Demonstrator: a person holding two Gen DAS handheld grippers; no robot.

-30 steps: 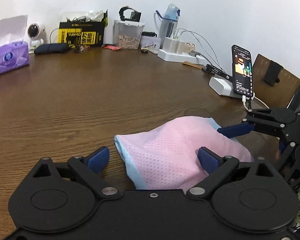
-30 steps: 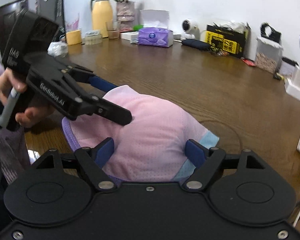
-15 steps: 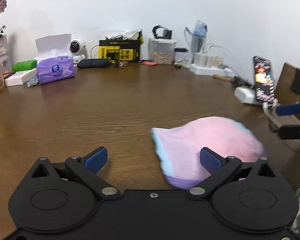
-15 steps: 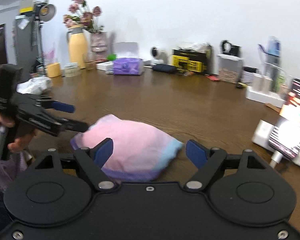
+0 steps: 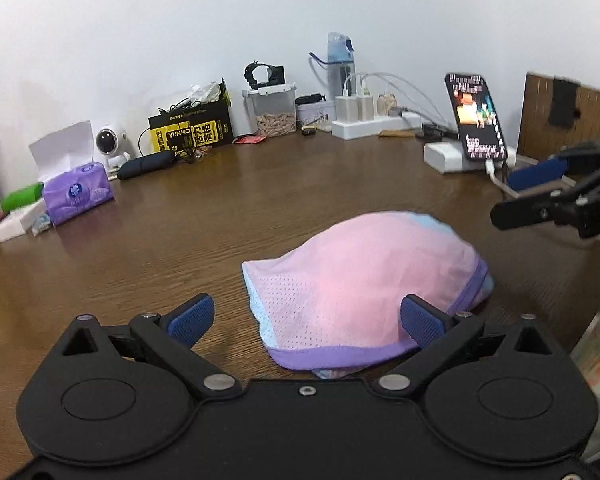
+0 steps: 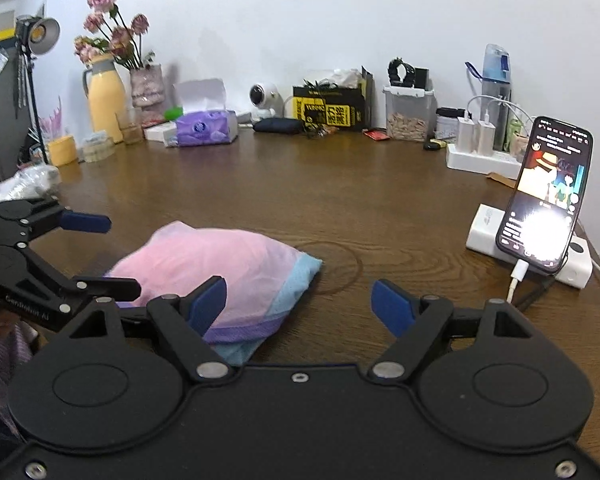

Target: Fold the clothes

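Note:
A folded pink mesh garment (image 5: 364, 280) with purple trim and a light blue layer lies in a low mound on the brown wooden table (image 5: 180, 220). My left gripper (image 5: 306, 318) is open just in front of it, its right pad overlapping the cloth's near edge in the picture, nothing held. In the right wrist view the garment (image 6: 220, 264) sits left of centre. My right gripper (image 6: 300, 302) is open and empty, its left pad in front of the cloth. Each gripper shows in the other's view: the right gripper (image 5: 508, 198) off the garment's right side, the left gripper (image 6: 100, 254) at its left side, both apart from the cloth.
A lit phone (image 6: 548, 192) leans on a white power bank (image 6: 488, 224) at the right. Along the back wall stand a purple tissue box (image 6: 206, 128), a yellow-black box (image 6: 332, 110), a clear container (image 6: 408, 116), a power strip (image 6: 480, 158), a water bottle (image 6: 496, 76) and flowers (image 6: 112, 36).
Both grippers have drawn back from the garment and swung outward, left one leftward and right one rightward. The cloth stays on the table as a folded mound, no longer under their fingers.

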